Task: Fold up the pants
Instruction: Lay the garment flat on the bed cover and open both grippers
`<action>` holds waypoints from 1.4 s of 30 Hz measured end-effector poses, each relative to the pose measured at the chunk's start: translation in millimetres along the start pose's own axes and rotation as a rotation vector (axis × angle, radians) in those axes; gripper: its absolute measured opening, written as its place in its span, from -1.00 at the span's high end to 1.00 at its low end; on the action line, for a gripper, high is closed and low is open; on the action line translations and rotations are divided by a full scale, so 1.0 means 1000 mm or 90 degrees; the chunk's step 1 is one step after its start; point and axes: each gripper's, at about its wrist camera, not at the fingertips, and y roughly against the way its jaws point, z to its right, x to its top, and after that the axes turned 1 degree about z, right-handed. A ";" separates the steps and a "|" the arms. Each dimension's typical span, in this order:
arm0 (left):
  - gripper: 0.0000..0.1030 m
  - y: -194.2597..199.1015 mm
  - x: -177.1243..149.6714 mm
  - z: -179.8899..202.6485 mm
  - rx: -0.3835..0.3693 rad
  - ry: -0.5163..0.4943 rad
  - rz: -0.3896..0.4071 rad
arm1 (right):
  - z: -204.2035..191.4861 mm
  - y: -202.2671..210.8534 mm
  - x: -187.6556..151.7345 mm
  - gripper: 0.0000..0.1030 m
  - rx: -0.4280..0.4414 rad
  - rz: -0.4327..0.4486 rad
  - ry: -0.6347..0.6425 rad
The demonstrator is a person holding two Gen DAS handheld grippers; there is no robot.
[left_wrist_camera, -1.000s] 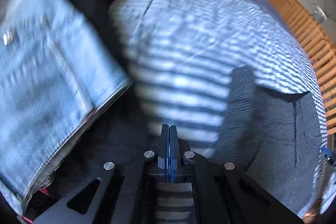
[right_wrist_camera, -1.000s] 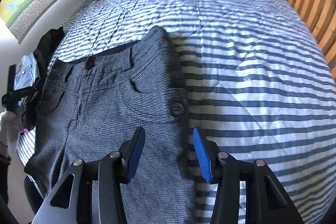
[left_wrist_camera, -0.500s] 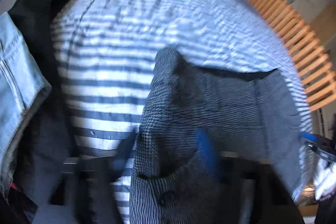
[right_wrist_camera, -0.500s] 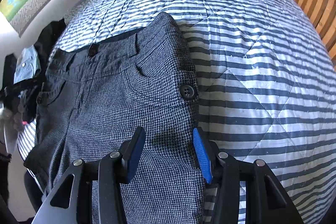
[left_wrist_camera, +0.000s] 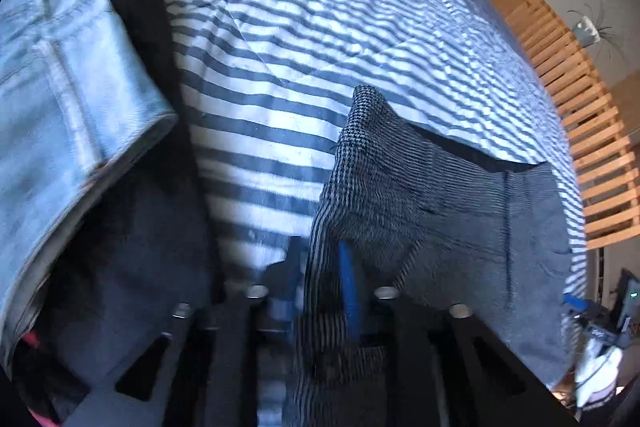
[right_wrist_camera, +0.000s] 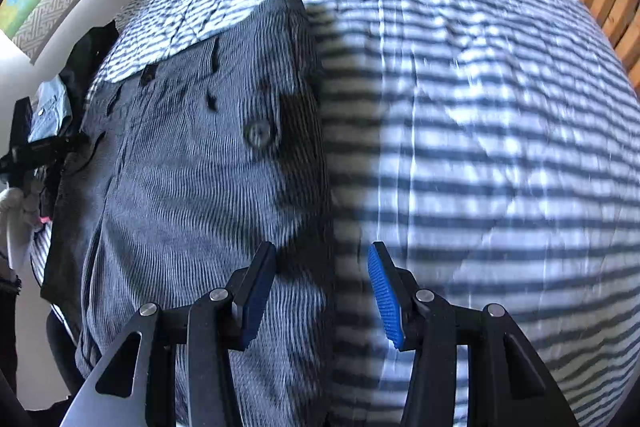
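Strong daylight is cast across the striped bedspread [right_wrist_camera: 500, 155]; a hard shadow band is seen. Motion blur and fisheye edge vignetting are present.

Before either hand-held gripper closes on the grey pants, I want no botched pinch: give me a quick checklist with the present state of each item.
1. Left hand-held gripper has an edge of the grey pants between its jaws, which have just been opening: ok.
2. Left pads pressing the fabric: cannot tell, the view is blurred.
3. Right hand-held gripper open, straddling the pants' right edge: ok.
4. Right pads on the fabric: not ok, they stand apart from it.
5. Pants clear of the light blue jeans: ok, striped quilt shows between them.
6. Pants lying flat: not ok, the waistband corner by the left gripper stands up.
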 end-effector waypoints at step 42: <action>0.11 0.073 -0.269 0.130 -0.111 -0.252 -0.050 | -0.168 0.003 -0.173 0.31 0.217 -0.043 0.030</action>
